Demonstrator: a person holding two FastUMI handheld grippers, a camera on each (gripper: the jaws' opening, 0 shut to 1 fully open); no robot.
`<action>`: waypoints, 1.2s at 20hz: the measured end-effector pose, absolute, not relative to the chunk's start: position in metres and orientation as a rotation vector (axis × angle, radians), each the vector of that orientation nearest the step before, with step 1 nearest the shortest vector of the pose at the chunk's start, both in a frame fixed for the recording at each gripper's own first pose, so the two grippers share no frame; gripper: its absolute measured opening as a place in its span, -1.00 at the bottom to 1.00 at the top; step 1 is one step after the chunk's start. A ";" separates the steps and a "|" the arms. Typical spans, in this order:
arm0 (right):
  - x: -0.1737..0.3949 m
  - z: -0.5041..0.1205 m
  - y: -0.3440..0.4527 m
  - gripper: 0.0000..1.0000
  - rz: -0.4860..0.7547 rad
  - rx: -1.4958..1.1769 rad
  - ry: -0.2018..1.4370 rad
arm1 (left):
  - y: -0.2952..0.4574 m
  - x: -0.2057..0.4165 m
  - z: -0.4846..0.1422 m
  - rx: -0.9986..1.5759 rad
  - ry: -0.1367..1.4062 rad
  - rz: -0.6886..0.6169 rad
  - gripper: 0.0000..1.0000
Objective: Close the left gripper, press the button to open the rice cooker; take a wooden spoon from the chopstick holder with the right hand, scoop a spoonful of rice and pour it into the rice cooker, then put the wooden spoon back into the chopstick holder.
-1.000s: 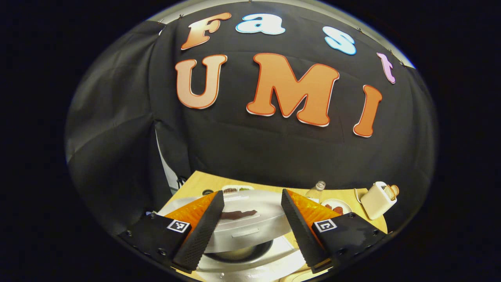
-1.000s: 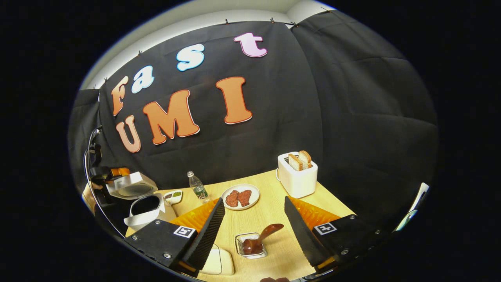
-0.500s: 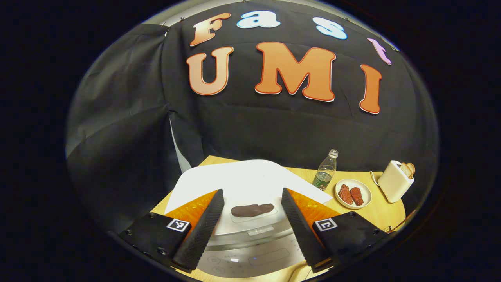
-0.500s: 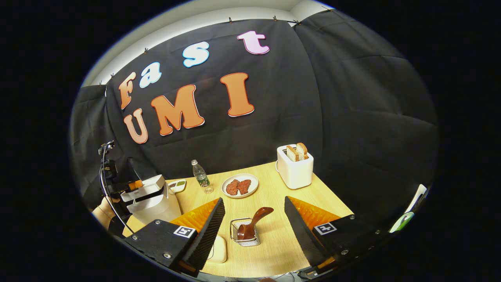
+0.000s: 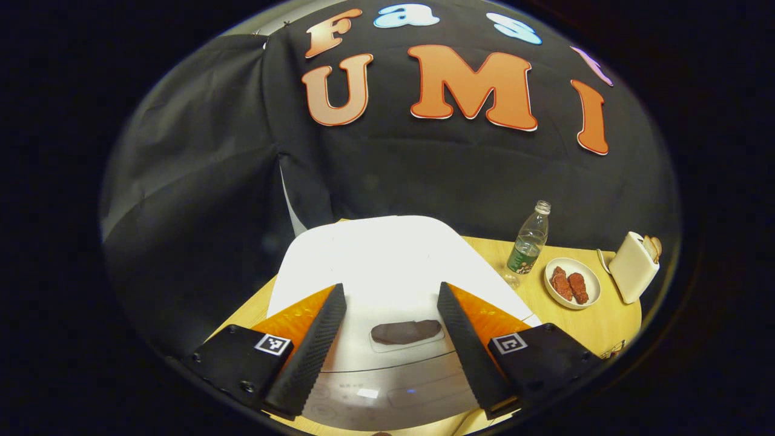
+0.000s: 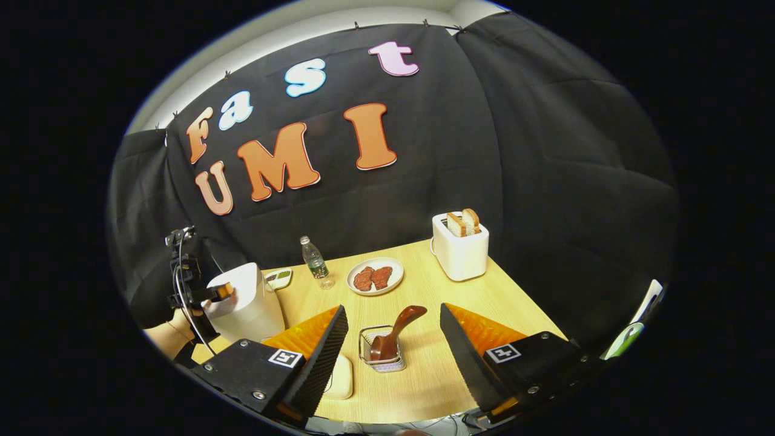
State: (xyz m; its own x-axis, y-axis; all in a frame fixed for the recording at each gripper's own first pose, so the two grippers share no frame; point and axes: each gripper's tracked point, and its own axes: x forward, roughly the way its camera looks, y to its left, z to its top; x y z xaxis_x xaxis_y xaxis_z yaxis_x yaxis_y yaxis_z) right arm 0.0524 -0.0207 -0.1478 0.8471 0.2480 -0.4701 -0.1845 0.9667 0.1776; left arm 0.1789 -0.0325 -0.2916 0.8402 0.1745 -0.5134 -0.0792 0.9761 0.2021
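Observation:
The white rice cooker (image 5: 381, 260) sits right in front of my left gripper (image 5: 387, 357) with its lid down. A dark oval patch (image 5: 405, 332) on the lid and the control panel (image 5: 387, 392) lie between the open fingers, which hold nothing. In the right gripper view the cooker (image 6: 245, 300) stands at the table's left, a hand with the left gripper (image 6: 191, 287) beside it. The wooden spoon (image 6: 402, 321) leans in the wire chopstick holder (image 6: 380, 358), just ahead of my open, empty right gripper (image 6: 387, 357).
A cream box (image 6: 340, 376) lies left of the holder. Farther back stand a water bottle (image 6: 316, 261), a plate of meat (image 6: 375, 277), a small dish (image 6: 278, 278) and a white toaster (image 6: 460, 245) with bread. The wooden table (image 6: 436, 303) ends near the toaster.
The cooker's lid has come down from raised to shut. My left gripper has dropped with it and stays open. The right gripper has drawn back slightly from the holder.

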 end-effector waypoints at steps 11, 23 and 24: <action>0.068 -0.140 -0.025 0.89 0.186 0.128 0.486 | -0.032 0.163 -0.275 0.163 0.572 0.033 0.96; 0.086 -0.094 -0.038 0.89 0.156 0.088 0.385 | -0.012 0.115 -0.130 0.105 0.394 0.024 0.98; 0.087 -0.087 -0.041 0.89 0.154 0.073 0.369 | -0.009 0.108 -0.115 0.105 0.369 0.026 1.00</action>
State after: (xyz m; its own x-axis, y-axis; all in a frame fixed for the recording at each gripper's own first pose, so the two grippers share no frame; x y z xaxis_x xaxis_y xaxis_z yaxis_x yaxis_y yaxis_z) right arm 0.0867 -0.0406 -0.0873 0.9211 0.1627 -0.3538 -0.1360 0.9857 0.0990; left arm 0.1077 -0.0093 -0.1147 0.9323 0.0444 -0.3590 -0.0062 0.9942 0.1069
